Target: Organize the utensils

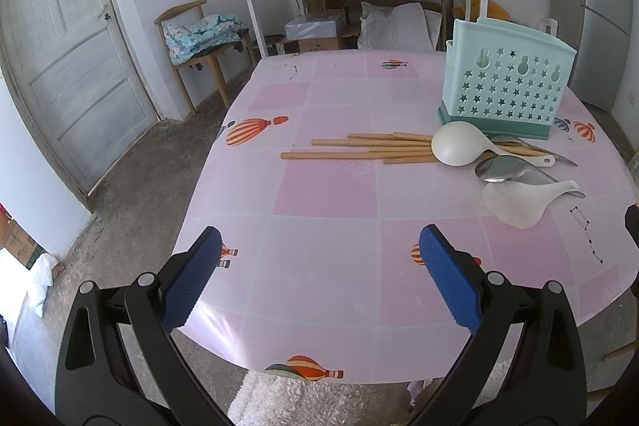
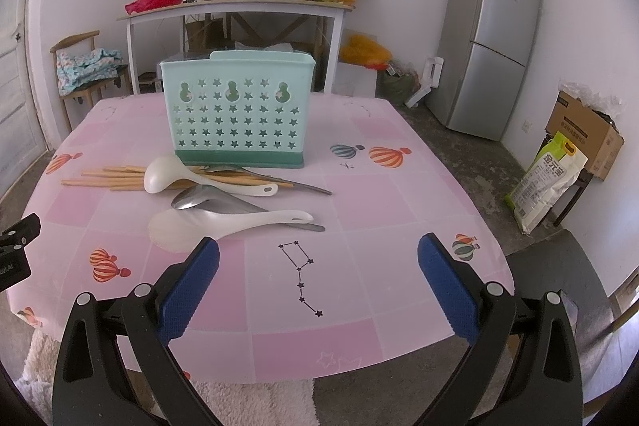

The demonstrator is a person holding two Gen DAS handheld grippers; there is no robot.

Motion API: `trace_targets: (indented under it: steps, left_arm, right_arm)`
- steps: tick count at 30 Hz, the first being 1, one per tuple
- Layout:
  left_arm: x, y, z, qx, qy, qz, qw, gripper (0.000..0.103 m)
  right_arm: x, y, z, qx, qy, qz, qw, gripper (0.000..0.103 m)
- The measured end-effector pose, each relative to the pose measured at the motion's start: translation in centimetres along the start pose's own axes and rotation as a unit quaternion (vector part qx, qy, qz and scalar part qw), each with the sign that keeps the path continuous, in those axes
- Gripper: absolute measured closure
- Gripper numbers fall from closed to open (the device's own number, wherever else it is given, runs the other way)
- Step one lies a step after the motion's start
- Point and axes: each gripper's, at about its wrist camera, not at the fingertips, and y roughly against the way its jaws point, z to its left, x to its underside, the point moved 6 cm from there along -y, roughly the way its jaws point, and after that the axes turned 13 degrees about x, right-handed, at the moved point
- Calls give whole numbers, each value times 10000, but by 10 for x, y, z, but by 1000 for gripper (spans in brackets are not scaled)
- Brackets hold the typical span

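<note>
Now | both jaws wide, empty | utensils [image 2: 223, 194] heaped before mint star-holed caddy [image 2: 237, 110]

Pink checked tablecloth [image 2: 359, 194] with orange-striped balloons and black star lines. Mint caddy [image 2: 237, 106] (darker green base) pierced with stars. Tan chopsticks [image 1: 359, 148], white ladle [image 2: 167, 176], white paddle [image 2: 187, 226], silver spoon [image 2: 199, 198]. Blue pads [image 2: 187, 290].

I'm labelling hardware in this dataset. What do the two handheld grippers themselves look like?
Both match: the left gripper and right gripper each have two black plastic linkage arms with silver pivot rivets, ending in blue textured rectangular pads. No cables, sleeves or hands show.
</note>
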Motion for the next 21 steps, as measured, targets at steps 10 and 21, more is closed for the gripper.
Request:
trace_targets:
  steps: [10, 21]
  left_arm:
    - [-2, -8, -2, -17, -3, 62, 10000, 7]
    - [-26, -28, 11, 68, -25, 143, 9999, 7]
  right_arm:
    - [-2, -3, 0, 11, -2, 14, 10000, 6]
    - [-23, -17, 15, 12, -1, -80, 10000, 6]
